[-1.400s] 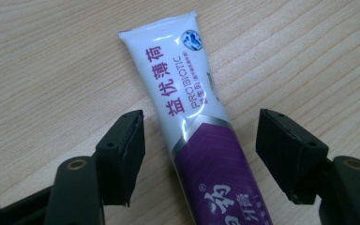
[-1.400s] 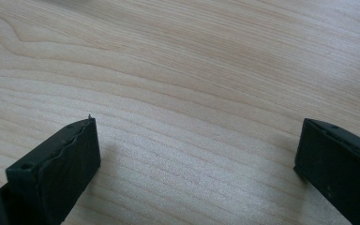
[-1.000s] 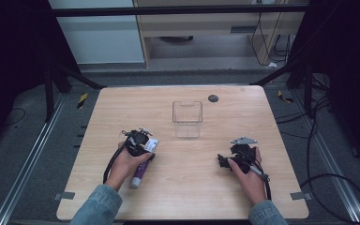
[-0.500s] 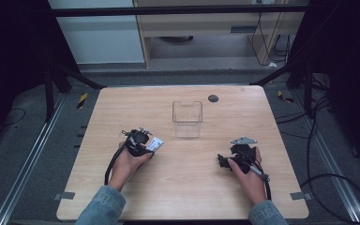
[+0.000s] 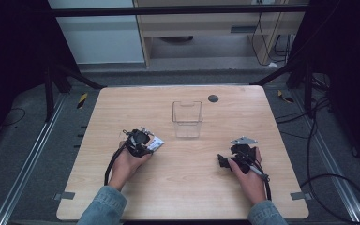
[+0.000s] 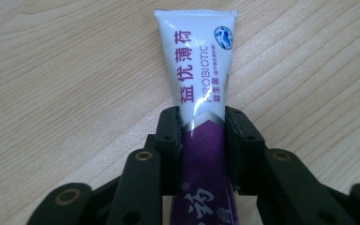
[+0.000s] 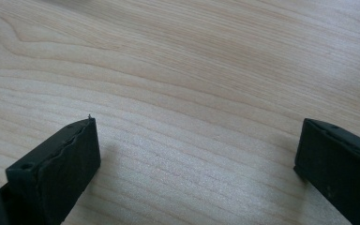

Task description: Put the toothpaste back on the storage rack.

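Nearest the person, the left gripper (image 5: 146, 143) had just been closing, and its jaws were pressed on both sides of a purple-and-white toothpaste tube (image 6: 200, 98), clamped about midway along its length; the tube's white crimped end was pointed away over the wooden table (image 5: 225, 197). So the grasp was judged made, while the lift and the carry were left to do. The right gripper (image 7: 192, 159) was held just over bare wood, its jaws wide apart with nothing between them. Farther off, the clear plastic box (image 5: 187, 118) was seen empty, the likely destination for the tube.
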`<state>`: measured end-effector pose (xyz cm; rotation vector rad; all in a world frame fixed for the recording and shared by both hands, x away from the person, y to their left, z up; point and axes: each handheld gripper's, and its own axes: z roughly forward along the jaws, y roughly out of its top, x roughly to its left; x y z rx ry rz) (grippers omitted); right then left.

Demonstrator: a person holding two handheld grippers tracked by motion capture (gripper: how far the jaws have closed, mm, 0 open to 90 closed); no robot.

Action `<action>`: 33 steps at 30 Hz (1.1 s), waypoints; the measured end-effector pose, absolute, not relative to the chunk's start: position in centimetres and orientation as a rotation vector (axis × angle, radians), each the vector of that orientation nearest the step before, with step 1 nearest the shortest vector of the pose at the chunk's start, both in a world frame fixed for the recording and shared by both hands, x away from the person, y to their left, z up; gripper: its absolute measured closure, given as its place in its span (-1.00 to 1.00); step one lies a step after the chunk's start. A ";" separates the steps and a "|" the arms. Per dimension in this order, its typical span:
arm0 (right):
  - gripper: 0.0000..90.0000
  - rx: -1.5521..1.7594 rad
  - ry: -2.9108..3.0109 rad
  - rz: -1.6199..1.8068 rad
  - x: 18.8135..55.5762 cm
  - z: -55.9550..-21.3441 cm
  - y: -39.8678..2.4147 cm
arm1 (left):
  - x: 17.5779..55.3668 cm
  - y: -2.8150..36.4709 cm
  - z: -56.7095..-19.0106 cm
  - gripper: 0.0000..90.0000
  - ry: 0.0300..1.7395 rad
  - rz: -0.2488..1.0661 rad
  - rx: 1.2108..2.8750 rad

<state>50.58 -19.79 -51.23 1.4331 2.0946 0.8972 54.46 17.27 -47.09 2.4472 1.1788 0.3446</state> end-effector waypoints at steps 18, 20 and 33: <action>-0.99 1.434 2.094 0.896 50.6 -51.2 -19.8 | 54.0 17.7 -45.9 0.76 1.123 0.304 2.431; -0.99 1.433 2.094 0.896 50.6 -51.2 -19.8 | 53.7 17.6 -45.2 0.76 1.104 0.318 2.417; -0.99 1.434 2.094 0.897 50.6 -51.2 -19.8 | 52.3 18.5 -40.3 0.77 1.055 0.415 2.261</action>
